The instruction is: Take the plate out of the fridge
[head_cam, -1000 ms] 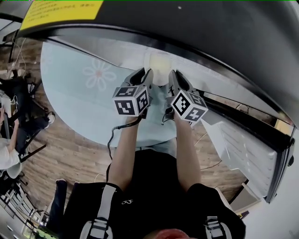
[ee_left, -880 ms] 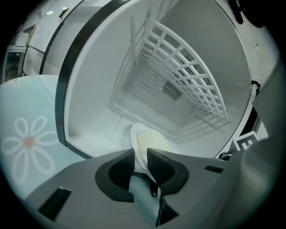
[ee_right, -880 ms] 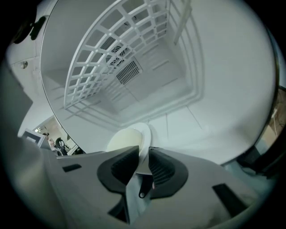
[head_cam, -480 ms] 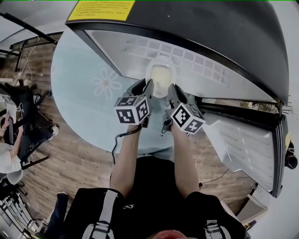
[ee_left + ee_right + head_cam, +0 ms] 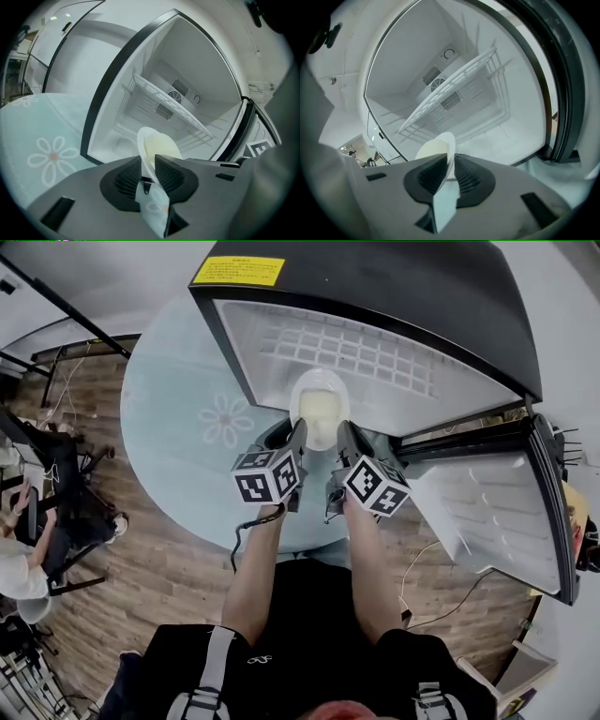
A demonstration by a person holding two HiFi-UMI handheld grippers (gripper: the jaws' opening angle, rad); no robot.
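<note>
Right tool [image 5: 451, 161] closing on plate [image 5: 320, 407] — level, face-up.

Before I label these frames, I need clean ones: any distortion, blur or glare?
Head view: fisheye bows the fridge edges, focus sharp. Left gripper view: dark round vignette, plate crisp. Right gripper view: same vignette, bright fridge interior, no harsh glare.

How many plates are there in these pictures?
1. The plate is at the fridge mouth, its near rim gripped by the left gripper and between the closing jaws of the right gripper. The fridge's visible inside holds no other, though some corners are hidden.
</note>
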